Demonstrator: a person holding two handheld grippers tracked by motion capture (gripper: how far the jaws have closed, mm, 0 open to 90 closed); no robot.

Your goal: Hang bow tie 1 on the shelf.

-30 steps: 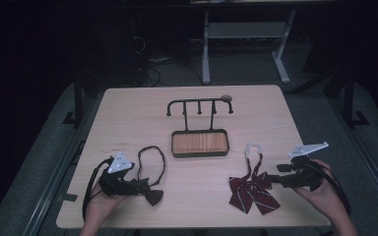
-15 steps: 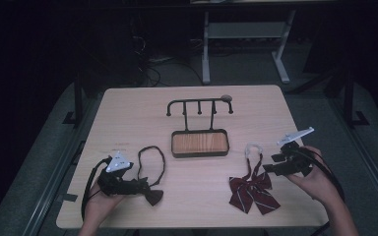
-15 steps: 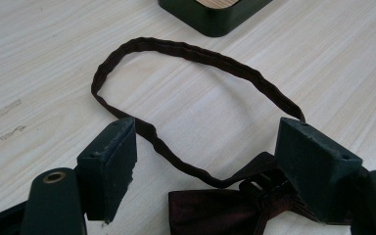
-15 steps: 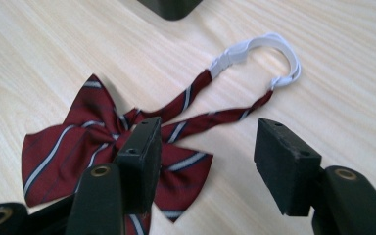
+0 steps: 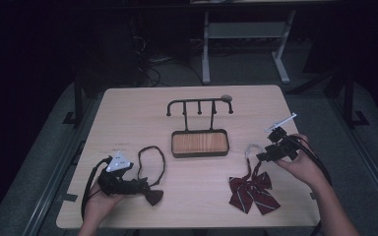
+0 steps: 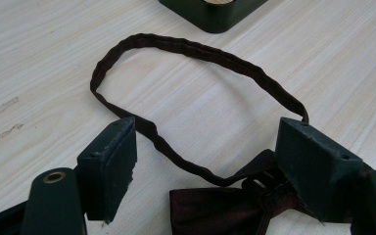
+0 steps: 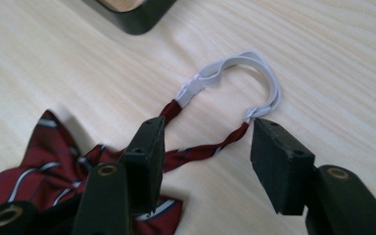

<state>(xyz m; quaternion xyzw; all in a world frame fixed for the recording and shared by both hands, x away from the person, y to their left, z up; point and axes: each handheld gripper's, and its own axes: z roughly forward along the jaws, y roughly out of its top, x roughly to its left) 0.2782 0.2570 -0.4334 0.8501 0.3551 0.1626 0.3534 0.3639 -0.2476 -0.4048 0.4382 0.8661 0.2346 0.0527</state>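
A dark brown bow tie lies at the front left of the table, its strap loop spread out flat. My left gripper rests there open, one jaw on each side of the bow's knot without touching it. At the front right lies a red striped bow tie with a white elastic loop. My right gripper hovers over its red strap. Its jaws have just been closing but stand open, with the strap between them and not pinched.
A black hook rack rises from a wood-lined tray base in the middle of the table. A small round disc sits by the rack's right end. Dark floor and a white stand's legs lie beyond the far edge.
The right hand has moved left and slightly up, from the table's right edge to the red bow tie's strap. The left hand and the brown bow tie have stayed put.
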